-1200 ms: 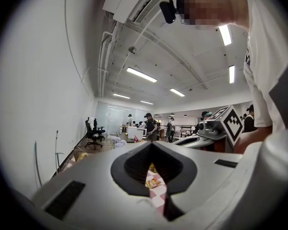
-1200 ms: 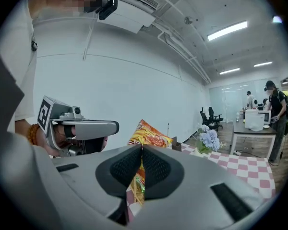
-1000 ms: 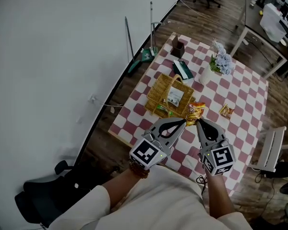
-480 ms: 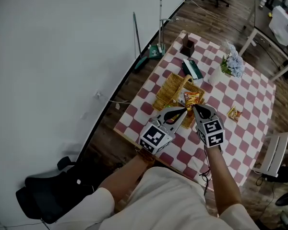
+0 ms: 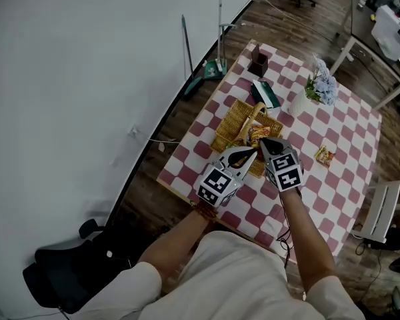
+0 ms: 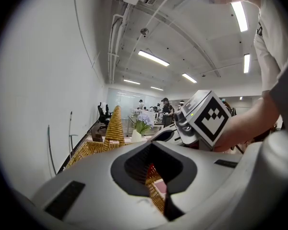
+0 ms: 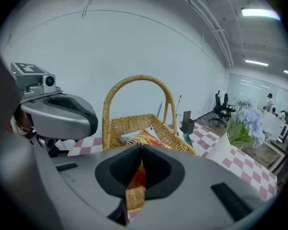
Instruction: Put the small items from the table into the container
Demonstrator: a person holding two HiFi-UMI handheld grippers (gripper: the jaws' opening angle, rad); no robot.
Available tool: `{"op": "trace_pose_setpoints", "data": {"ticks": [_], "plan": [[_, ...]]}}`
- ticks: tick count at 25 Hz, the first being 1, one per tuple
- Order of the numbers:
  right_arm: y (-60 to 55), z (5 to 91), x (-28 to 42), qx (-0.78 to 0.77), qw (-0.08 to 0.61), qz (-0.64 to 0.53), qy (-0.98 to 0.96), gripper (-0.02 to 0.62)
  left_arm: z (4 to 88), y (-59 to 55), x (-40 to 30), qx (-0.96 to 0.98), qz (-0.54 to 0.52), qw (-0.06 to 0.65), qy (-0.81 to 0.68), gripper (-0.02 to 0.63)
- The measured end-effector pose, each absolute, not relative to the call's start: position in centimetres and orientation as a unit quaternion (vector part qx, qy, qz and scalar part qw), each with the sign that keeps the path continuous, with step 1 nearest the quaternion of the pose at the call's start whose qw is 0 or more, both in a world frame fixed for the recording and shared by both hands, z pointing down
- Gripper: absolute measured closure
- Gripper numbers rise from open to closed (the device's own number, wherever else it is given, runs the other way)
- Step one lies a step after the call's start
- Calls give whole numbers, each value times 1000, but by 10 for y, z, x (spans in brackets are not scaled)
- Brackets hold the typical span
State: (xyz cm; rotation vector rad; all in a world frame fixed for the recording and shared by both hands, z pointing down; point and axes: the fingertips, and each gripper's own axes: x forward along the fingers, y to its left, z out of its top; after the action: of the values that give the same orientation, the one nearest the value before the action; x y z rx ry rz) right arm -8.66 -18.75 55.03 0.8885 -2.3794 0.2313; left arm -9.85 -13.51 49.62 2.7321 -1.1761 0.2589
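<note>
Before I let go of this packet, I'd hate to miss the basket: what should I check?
1. Packet over basket: ok.
2. Basket upright, handle up: ok.
3. Right gripper released: not ok; jaws opening, packet between them.
4. Left gripper, shut, clear of the basket rim: cannot tell.
5. Table emptied of small items: not ok; second packet lies on it.

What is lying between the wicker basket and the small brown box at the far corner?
A dark green packet lies between the wicker basket and the brown box; the head view shows it.
</note>
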Motion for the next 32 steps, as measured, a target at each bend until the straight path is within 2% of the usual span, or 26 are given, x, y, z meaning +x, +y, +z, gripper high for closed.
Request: {"op": "trace_pose_setpoints", "data": {"ticks": [5,10,21,26,32], "plan": [[-187,540,-83,332,258,94,-902,548,491,-134,-98,912,75,81,-395,578],[-172,488,-57,357,197,75,-910,548,457,-124,-82,921,46,69,-382,578],[-86,374,36,439,75,32,-895,549,355,-64,5,958,-35,46,-279,578],[-45,347,76,484,50,14,-873,551,327,-35,41,971,-52,38,-230,578],[-7,337,110,514,51,7,-856,560,321,-5,72,981,-33,20,-188,580]]}}
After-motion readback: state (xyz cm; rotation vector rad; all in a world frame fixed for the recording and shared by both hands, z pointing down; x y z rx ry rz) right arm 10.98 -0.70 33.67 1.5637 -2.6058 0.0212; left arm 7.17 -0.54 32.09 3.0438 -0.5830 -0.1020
